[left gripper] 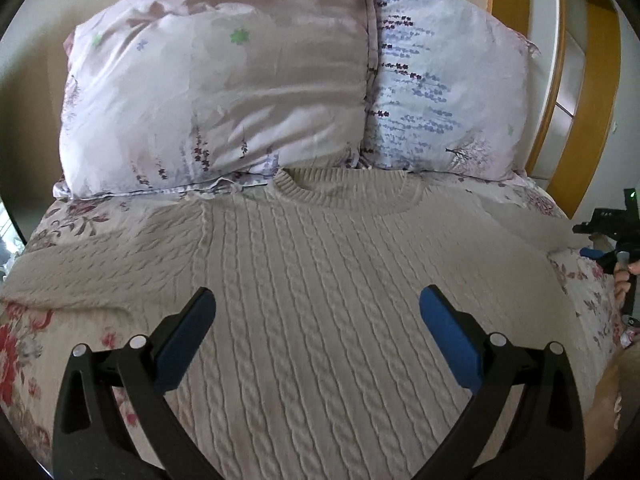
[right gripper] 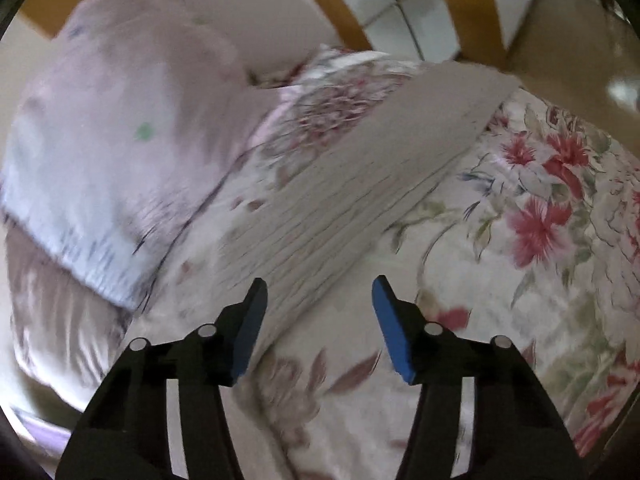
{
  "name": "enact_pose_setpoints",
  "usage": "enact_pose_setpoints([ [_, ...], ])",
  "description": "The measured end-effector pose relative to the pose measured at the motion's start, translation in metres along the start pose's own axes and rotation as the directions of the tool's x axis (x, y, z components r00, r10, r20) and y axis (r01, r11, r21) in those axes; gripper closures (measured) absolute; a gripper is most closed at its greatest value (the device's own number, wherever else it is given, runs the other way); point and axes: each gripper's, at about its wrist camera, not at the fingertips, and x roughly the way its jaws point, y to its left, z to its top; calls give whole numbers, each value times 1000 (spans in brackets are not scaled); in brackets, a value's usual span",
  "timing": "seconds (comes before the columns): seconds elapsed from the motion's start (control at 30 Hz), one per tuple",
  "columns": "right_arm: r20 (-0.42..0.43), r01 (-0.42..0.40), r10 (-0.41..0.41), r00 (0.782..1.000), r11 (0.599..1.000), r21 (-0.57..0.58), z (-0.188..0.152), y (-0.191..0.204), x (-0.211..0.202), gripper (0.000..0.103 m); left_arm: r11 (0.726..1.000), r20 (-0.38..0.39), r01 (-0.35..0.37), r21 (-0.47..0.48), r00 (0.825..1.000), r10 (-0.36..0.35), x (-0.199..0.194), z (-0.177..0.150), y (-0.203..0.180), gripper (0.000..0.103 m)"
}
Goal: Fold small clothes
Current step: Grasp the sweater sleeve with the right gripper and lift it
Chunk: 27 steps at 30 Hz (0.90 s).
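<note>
Two tools hung spread over a sweater on the bed.
The cream sweater (left gripper: 320, 280) lay flat on the floral bedspread (right gripper: 520, 220), collar toward the pillows (left gripper: 224, 92); left tool (left gripper: 316, 312) gaped above its chest, right tool (right gripper: 320, 300) gaped over one sleeve (right gripper: 360, 160), both holding nothing.

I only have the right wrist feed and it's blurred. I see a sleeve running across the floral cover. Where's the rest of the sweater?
Observer: The cream cable-knit sweater lies flat, front up, collar toward two pillows.
Operator: Is the left gripper holding it?
Observer: No. The left gripper is open above the chest panel, gripping nothing.
Operator: And the other sleeve?
Observer: It lies spread out to the left, unfolded, on the bedcover.
</note>
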Motion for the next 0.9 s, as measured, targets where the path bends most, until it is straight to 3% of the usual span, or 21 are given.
enact_pose_setpoints([
  [0.2, -18, 32, -30, 999, 992, 125, 23, -21, 23, 53, 999, -41, 17, -32, 999, -18, 26, 7, 8, 2],
  [0.37, 7, 4, -4, 1000, 992, 124, 29, -20, 29, 54, 997, -47, 52, -60, 997, -55, 40, 6, 13, 2],
  [0.57, 50, -4, -5, 999, 985, 171, 37, -35, 32, 83, 988, -45, 108, -110, 992, -114, 56, 5, 19, 2],
  [0.73, 80, 52, -60, 995, 994, 91, 38, -22, 31, 92, 967, -64, 159, -198, 982, -175, 69, 5, 30, 2],
  [0.9, 184, 46, -37, 982, 998, -47, 35, 13, 12, 93, 938, -51, 206, -277, 972, -229, 74, 3, 41, 2],
])
